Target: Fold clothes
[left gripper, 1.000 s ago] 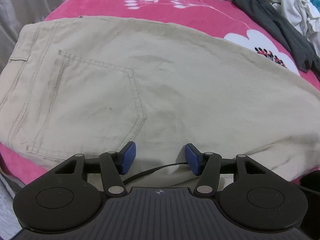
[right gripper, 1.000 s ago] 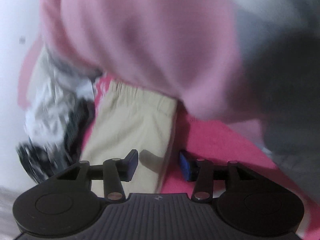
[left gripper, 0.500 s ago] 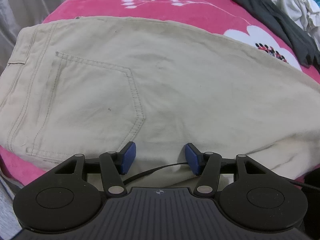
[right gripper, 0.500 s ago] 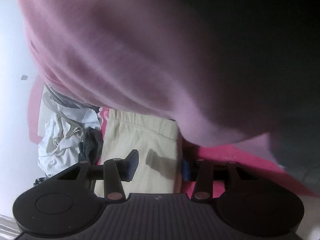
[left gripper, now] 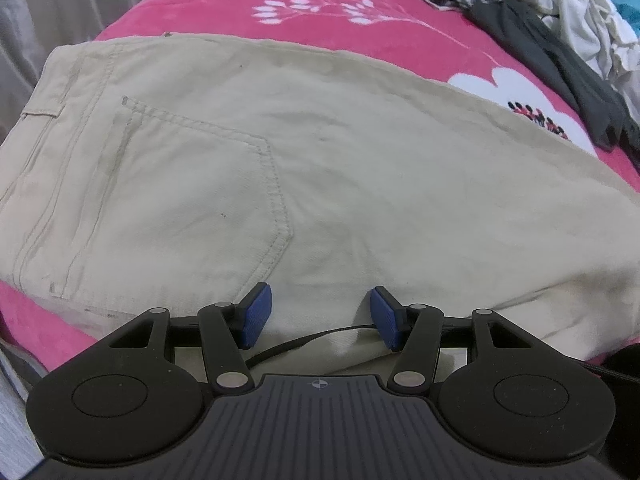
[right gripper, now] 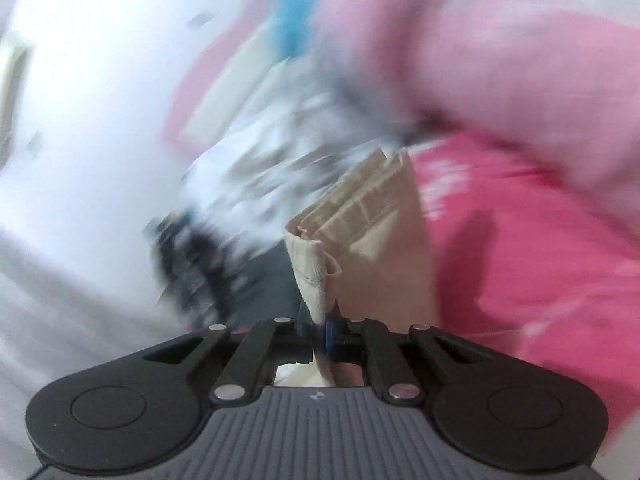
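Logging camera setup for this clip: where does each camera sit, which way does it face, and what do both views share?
Left wrist: on the left gripper, facing along its open fingers over the beige trousers on the pink bedspread.
Right wrist: on the right gripper, blurred, shut on the trousers' hem; a pink sleeve shows above.
Shared: trousers, bedspread.

My left gripper [left gripper: 320, 316] sits at the lower middle of its frame, jaws apart over the near edge of the trousers [left gripper: 340, 168], which lie flat across the bedspread [left gripper: 224, 12] with their back pocket [left gripper: 192, 196] at left of centre. A heap of clothes [left gripper: 560, 28] lies on the bedspread at the upper right, beyond the trousers. My right gripper [right gripper: 322, 334] pinches the trouser hem [right gripper: 316, 268], the leg running up toward mid-frame with the bedspread to its right.
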Demonstrator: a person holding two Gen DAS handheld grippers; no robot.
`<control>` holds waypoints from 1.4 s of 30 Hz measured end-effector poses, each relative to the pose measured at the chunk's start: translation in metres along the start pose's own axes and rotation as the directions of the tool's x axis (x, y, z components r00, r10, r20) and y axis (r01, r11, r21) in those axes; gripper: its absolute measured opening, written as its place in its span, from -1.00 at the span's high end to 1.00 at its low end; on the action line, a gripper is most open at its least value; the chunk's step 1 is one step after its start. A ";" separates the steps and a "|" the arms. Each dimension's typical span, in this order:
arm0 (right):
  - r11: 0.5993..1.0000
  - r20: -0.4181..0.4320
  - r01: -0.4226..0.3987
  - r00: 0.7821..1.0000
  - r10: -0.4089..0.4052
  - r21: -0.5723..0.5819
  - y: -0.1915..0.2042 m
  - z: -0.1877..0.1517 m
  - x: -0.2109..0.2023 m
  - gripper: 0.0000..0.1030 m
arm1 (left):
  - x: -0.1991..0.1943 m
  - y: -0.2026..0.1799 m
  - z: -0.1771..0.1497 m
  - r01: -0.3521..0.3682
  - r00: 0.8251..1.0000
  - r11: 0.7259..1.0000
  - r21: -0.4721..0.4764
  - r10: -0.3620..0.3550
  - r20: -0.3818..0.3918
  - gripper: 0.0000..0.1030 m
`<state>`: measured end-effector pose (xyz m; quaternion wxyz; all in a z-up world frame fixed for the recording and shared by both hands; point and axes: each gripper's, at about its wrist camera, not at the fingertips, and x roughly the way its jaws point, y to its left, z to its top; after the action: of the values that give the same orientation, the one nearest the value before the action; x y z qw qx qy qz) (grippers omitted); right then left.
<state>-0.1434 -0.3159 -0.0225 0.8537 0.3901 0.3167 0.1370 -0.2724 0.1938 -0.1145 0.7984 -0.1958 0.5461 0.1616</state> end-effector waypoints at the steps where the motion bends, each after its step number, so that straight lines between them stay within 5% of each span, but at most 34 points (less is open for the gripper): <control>1: 0.999 -0.029 -0.040 0.999 0.039 -0.023 0.013 -0.005 0.011 0.88 | -0.001 0.000 -0.001 0.001 1.000 1.000 0.000 -0.001 0.004 -0.07; 5: 0.982 -0.167 -0.166 0.974 0.150 -0.085 0.061 -0.035 0.056 0.88 | -0.009 0.004 -0.002 0.016 0.999 0.999 -0.041 -0.014 0.032 -0.06; 13: 0.937 -0.387 -0.342 0.875 0.290 -0.069 0.134 -0.106 0.140 0.88 | -0.062 0.041 -0.002 0.100 0.985 0.978 -0.183 -0.072 0.159 -0.05; 21: 0.875 -0.568 -0.480 0.739 0.361 -0.069 0.212 -0.177 0.208 0.88 | -0.108 0.121 -0.003 0.067 0.961 0.896 -0.438 0.060 0.269 -0.05; 26: 0.817 -0.688 -0.573 0.619 0.379 -0.066 0.274 -0.234 0.242 0.88 | -0.132 0.151 -0.012 0.080 0.941 0.844 -0.530 0.111 0.319 -0.05; 29: 0.769 -0.729 -0.629 0.578 0.367 -0.112 0.315 -0.280 0.243 0.88 | -0.140 0.158 -0.018 0.042 0.938 0.835 -0.548 0.155 0.308 -0.05; 32: 0.722 -0.761 -0.663 0.568 0.314 -0.198 0.352 -0.338 0.251 0.87 | -0.149 0.162 -0.031 0.003 0.941 0.824 -0.566 0.190 0.281 -0.05; 34: 0.711 -0.792 -0.664 0.552 0.259 -0.231 0.357 -0.364 0.253 0.77 | -0.151 0.161 -0.039 -0.029 0.947 0.824 -0.566 0.204 0.248 -0.05; 36: 0.720 -0.827 -0.656 0.520 0.214 -0.226 0.352 -0.379 0.254 0.34 | -0.154 0.160 -0.043 -0.046 0.948 0.829 -0.557 0.212 0.237 -0.05; 40: 0.739 -0.886 -0.638 0.446 0.124 -0.218 0.342 -0.410 0.255 0.09 | -0.158 0.159 -0.049 -0.066 0.951 0.839 -0.540 0.217 0.220 -0.06; 42: 0.768 -0.882 -0.621 0.438 0.174 -0.157 0.327 -0.389 0.249 -0.17 | -0.153 0.157 -0.048 -0.056 0.954 0.840 -0.539 0.205 0.220 -0.06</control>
<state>-0.2014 0.2444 -0.0772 0.6050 0.1276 0.5320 0.5785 -0.4389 0.3008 -0.0085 0.7674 -0.3453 0.3793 0.3847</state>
